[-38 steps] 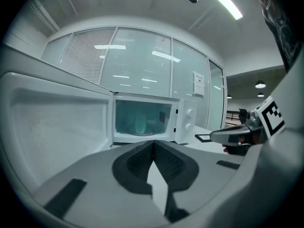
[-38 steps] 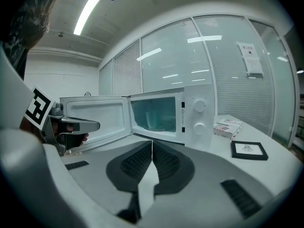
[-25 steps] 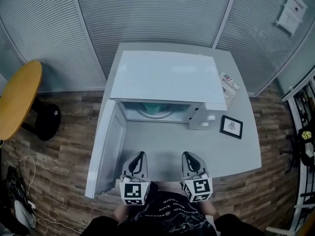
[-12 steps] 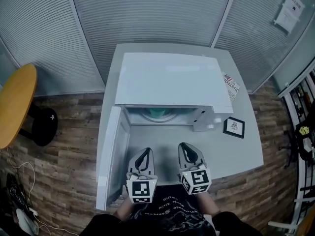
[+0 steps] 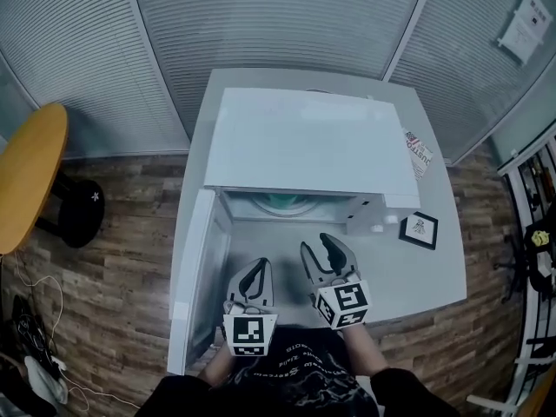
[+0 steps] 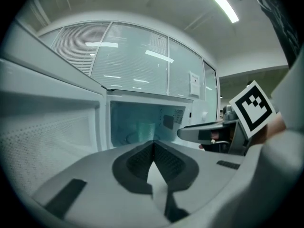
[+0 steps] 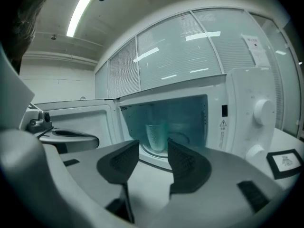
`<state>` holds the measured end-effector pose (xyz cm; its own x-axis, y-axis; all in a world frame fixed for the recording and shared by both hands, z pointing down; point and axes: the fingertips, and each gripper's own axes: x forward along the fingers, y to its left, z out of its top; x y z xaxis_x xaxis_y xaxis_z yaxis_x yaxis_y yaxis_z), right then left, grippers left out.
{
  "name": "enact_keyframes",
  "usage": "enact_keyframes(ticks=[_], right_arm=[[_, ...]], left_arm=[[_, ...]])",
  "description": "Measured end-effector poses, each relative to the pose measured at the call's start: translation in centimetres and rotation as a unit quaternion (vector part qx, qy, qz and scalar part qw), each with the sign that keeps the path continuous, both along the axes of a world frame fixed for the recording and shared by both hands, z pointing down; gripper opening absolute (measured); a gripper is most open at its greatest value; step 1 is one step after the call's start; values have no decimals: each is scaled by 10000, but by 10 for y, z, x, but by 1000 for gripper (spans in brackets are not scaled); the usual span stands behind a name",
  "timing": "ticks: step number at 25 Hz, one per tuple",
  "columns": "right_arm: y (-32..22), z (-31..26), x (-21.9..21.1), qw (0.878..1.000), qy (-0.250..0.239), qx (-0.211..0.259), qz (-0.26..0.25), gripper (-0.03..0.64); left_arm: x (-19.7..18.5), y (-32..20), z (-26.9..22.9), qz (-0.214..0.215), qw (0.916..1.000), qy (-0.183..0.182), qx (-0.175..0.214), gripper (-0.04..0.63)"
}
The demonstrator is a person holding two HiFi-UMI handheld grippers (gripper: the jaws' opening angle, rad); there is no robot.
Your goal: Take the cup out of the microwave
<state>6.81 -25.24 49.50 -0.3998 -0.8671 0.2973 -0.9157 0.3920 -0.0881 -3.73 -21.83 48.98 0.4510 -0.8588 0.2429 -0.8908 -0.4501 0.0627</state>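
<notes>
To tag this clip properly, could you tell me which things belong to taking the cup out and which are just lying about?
Job: cup, inside the microwave; open door; right gripper, jaws have just been opening, nothing between them; left gripper, shut.
Lying about: framed picture, leaflet, yellow table, wall notice.

floor: wood planks (image 5: 113, 276) | walls: slatted blinds (image 5: 278, 24) | furniture: round yellow table (image 5: 30, 176)

BODY: black shirt (image 5: 291, 387), pale printed lettering, dark sleeves behind marker cube (image 5: 248, 335) | TOOLS: left gripper (image 5: 254, 268), right gripper (image 5: 318, 245), light-grey moulded shells ahead of marker cube | PADS (image 7: 183, 163): dark, ribbed | MARKER CUBE: white, black square codes
</notes>
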Motion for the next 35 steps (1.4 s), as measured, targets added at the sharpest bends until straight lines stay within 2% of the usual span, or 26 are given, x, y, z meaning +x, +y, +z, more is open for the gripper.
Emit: enact_keyframes(ticks=[3, 7, 17, 35], right_arm=[[-11, 0, -2, 10000, 1, -24, -51, 227], [-24, 2, -9, 9996, 41, -99, -257, 236], [-62, 8, -24, 9993, 108, -138, -333, 342], [-112, 35, -45, 9980, 356, -317, -408, 371]], left_arm=[[-2, -7, 1, -63, 10000, 33, -42, 6], [0, -11, 3, -97, 9999, 28, -76, 7], [1, -13, 0, -60, 10000, -16, -69, 6], [-6, -7, 12, -175, 9994, -61, -289, 8]])
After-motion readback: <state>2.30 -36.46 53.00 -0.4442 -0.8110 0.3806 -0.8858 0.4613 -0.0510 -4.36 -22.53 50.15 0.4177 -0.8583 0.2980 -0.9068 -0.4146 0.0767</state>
